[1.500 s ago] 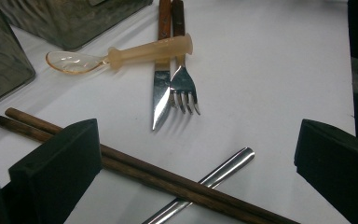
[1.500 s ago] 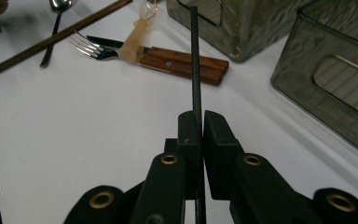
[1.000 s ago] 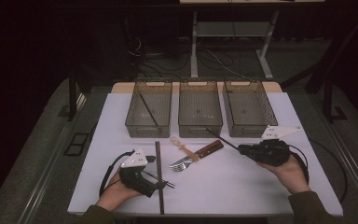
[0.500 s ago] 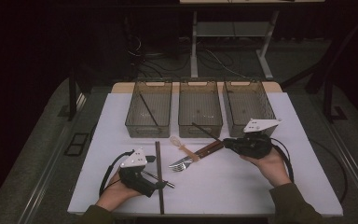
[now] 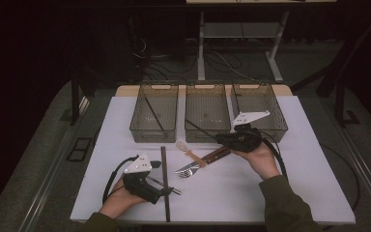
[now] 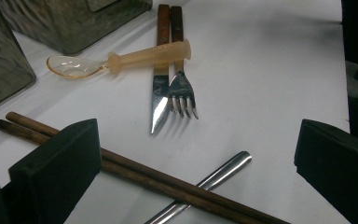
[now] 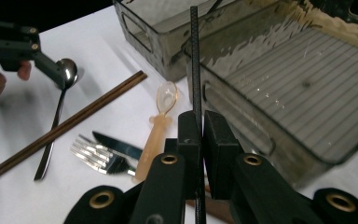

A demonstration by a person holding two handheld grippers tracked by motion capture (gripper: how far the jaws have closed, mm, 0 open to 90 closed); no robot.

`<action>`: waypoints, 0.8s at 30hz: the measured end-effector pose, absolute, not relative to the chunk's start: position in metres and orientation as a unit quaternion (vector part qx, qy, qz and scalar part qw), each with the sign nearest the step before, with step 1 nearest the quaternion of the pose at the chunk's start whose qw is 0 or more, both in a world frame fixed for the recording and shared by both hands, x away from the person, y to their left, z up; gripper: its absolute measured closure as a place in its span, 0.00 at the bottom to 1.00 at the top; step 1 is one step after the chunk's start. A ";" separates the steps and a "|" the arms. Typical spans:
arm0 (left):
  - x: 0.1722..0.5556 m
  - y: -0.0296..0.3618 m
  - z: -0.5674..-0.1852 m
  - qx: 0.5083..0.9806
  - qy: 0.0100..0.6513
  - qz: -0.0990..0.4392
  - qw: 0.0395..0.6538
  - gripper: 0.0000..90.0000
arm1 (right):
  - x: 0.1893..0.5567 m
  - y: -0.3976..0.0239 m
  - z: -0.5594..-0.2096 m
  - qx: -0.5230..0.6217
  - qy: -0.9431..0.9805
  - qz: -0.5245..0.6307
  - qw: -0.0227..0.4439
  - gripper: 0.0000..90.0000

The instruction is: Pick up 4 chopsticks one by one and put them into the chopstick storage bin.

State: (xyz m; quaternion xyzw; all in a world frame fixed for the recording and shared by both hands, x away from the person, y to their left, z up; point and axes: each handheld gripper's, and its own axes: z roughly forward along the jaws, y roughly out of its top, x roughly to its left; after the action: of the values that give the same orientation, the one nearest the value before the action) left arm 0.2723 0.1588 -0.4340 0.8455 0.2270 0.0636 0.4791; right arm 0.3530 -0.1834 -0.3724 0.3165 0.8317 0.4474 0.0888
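While I watch from the high view: my right gripper (image 5: 222, 137) carries a thin black chopstick (image 5: 200, 127) over the front wall of the middle bin (image 5: 207, 136), likely heading for the left bin (image 5: 153, 134), where a like stick (image 5: 153, 114) already lies.
Left gripper view: I see its jaws spread wide and empty over the brown chopsticks (image 6: 135, 172) and a steel spoon handle (image 6: 214, 176); knife (image 6: 160, 91), fork (image 6: 182, 91) and plastic spoon (image 6: 121, 59) wait beyond.
Right gripper view: my jaws are pinched tight on the black chopstick's lower end, so it points out ahead.
Change: since a second ago my right hand has swung left from the right bin's front; my left gripper (image 5: 166, 189) has stayed put.
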 end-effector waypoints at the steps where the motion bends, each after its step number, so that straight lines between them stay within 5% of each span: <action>1: 0.272 0.159 -0.434 0.845 0.227 0.063 0.479 0.00 | 0.355 -0.181 -0.371 0.316 0.832 0.447 0.087 0.95; 24: 0.272 0.158 -0.433 0.843 0.225 0.060 0.484 0.00 | 0.400 -0.119 -0.354 0.345 0.834 0.419 0.093 0.95</action>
State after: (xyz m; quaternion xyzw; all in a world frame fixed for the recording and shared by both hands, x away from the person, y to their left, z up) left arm 0.2716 0.1579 -0.4335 0.8433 0.2253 0.0605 0.4842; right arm 0.4003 -0.1193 -0.3544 0.3454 0.8344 0.4194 0.0926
